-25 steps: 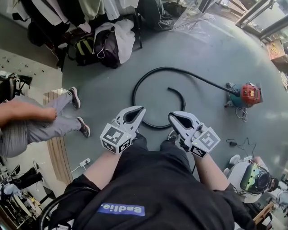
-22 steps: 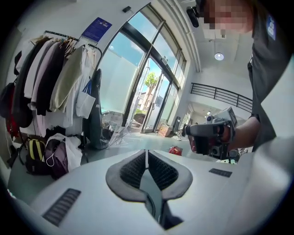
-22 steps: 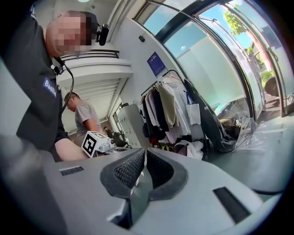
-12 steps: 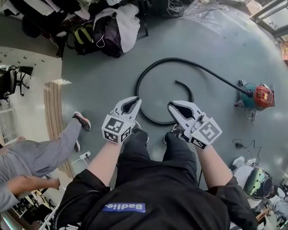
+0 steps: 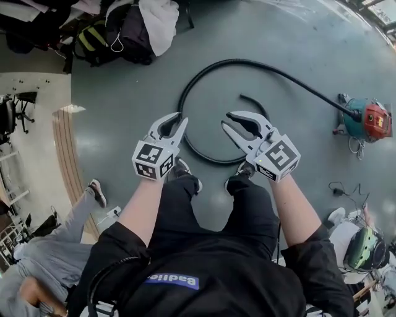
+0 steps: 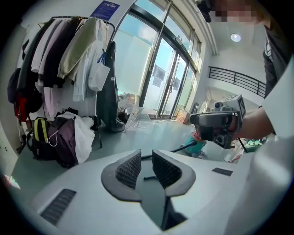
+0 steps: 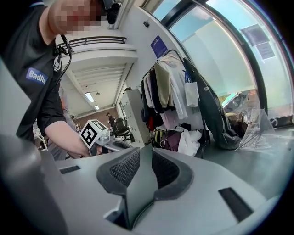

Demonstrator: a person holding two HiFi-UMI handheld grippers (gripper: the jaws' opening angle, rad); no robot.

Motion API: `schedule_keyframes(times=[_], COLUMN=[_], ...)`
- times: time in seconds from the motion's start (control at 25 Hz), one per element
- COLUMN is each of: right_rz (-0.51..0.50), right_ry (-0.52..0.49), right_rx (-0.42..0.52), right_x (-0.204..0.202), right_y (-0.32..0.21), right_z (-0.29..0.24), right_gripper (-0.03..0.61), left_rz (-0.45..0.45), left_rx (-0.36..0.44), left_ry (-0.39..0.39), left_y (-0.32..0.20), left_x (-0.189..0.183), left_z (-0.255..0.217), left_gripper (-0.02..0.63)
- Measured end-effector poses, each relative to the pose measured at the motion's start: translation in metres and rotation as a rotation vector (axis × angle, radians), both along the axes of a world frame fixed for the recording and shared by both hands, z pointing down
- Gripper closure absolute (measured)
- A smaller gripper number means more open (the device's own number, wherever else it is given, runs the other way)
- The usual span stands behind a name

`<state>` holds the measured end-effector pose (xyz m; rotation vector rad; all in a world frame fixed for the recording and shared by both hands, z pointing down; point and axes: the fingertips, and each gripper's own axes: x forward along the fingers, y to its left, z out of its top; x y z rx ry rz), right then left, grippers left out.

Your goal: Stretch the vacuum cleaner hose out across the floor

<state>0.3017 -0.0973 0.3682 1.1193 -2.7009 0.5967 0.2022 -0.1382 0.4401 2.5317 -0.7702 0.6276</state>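
Coiled black vacuum cleaner hose [image 5: 238, 60] on grey floor [image 5: 124, 93], loop unstretched.
Fingers of left gripper [image 5: 177, 119] and right gripper [image 5: 226, 121] slightly apart, just opened, gripping nothing; near arc of loop partly hidden behind them.

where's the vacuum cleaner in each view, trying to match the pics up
Head view: vacuum cleaner on the floor at the right edge.
Left gripper view: vacuum cleaner right of centre, on the floor just above the jaws.
Right gripper view: not in it.
Shared landmark: the white garment over the bags, at the top of the head view, left in the left gripper view, centre-right in the right gripper view.
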Motion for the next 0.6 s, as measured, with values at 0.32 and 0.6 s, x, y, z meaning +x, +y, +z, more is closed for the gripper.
schedule_keyframes(times=[0.32,0.6], right_rz=[-0.026,-0.100], right_ry=[0.032,0.044], right_rx=[0.032,0.093], right_x=[0.008,0.000], right_y=[-0.019,-0.050], right_z=[0.134,0.260], right_gripper=[0.494,0.470], left_rz=[-0.014,0.128], left_rx=[0.005,0.066], left_ry=[-0.066,-0.206], left_y=[-0.033,-0.059], left_x=[0.001,0.015], left_z=[0.138,0.287], left_gripper=[0.488,0.441])
